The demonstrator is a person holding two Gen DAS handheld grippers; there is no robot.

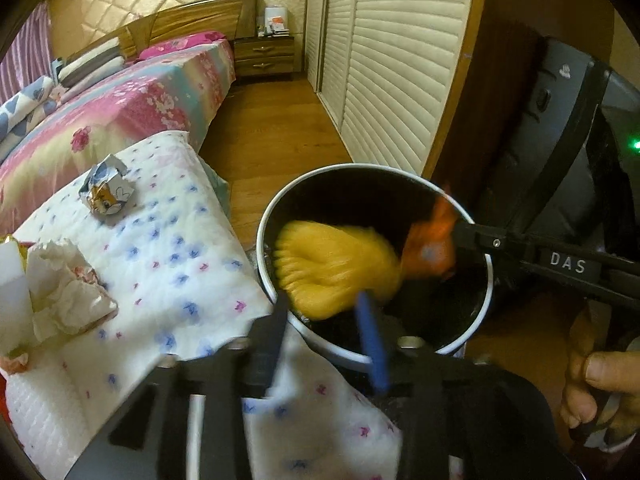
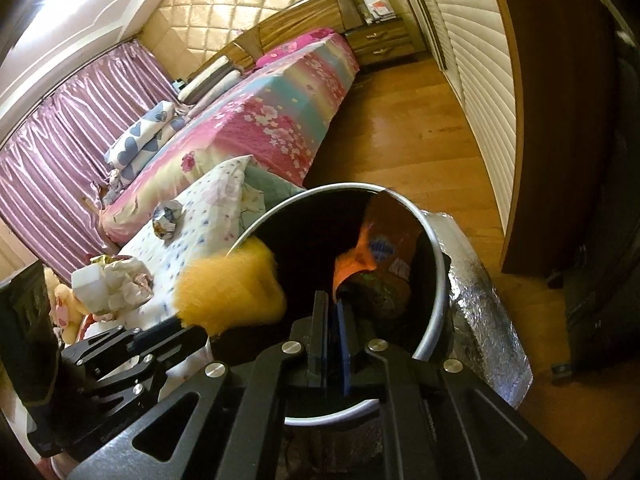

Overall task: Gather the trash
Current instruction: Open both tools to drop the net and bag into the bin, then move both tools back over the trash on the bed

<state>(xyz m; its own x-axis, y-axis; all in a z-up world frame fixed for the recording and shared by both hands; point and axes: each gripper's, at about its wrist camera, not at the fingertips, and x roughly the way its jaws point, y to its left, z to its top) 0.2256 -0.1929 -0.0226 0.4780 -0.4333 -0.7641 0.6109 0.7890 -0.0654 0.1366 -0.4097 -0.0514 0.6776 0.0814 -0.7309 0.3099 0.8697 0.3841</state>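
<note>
One bin (image 1: 472, 320), two grippers over it (orange wrapper (image 2: 356, 260) pinched), one yellow wad (image 1: 332, 268)

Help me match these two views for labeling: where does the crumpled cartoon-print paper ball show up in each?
Left wrist: crumpled paper ball, left of centre, on the dotted white quilt.
Right wrist: smaller, left of centre, same quilt.
Shared landmark: the black bin to its right.

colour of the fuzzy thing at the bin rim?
Yellow fuzzy thing; clearest in the right wrist view, at the bin rim.
</note>
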